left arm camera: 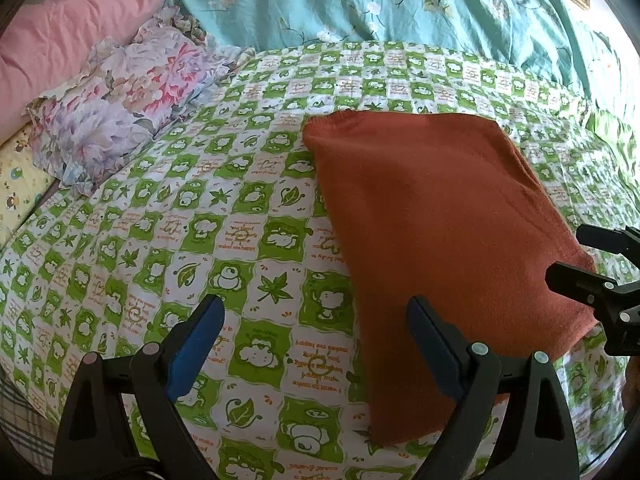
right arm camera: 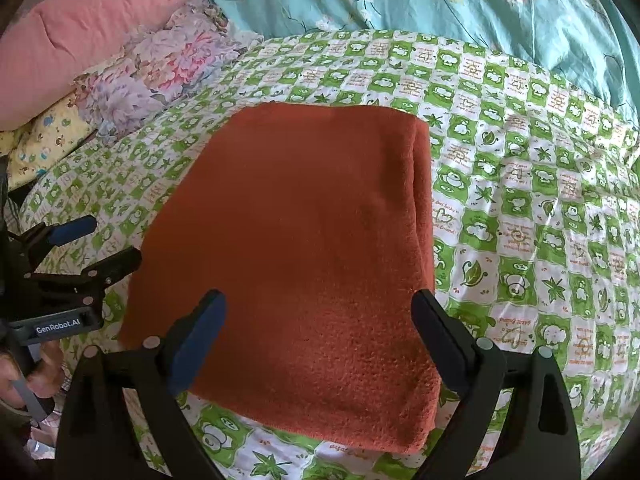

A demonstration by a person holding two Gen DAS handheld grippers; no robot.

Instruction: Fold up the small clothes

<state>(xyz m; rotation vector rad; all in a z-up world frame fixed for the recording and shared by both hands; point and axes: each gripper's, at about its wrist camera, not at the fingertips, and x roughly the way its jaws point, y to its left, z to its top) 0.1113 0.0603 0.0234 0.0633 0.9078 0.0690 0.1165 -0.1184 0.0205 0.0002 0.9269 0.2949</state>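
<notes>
A rust-orange knitted garment [left arm camera: 432, 216] lies folded into a flat rectangle on the green-and-white checked bed sheet [left arm camera: 192, 216]. It fills the middle of the right wrist view [right arm camera: 296, 248]. My left gripper [left arm camera: 316, 328] is open and empty, hovering over the sheet at the garment's left edge. My right gripper [right arm camera: 320, 320] is open and empty, just above the garment's near end. Each gripper shows at the edge of the other's view: the right one [left arm camera: 576, 256] and the left one [right arm camera: 108, 240].
A floral cloth [left arm camera: 120, 100], a pink pillow [left arm camera: 60, 28] and a yellow patterned cloth [left arm camera: 16, 184] lie at the left. A teal floral quilt [left arm camera: 400, 0] lies across the back. The sheet also shows in the right wrist view [right arm camera: 540, 200].
</notes>
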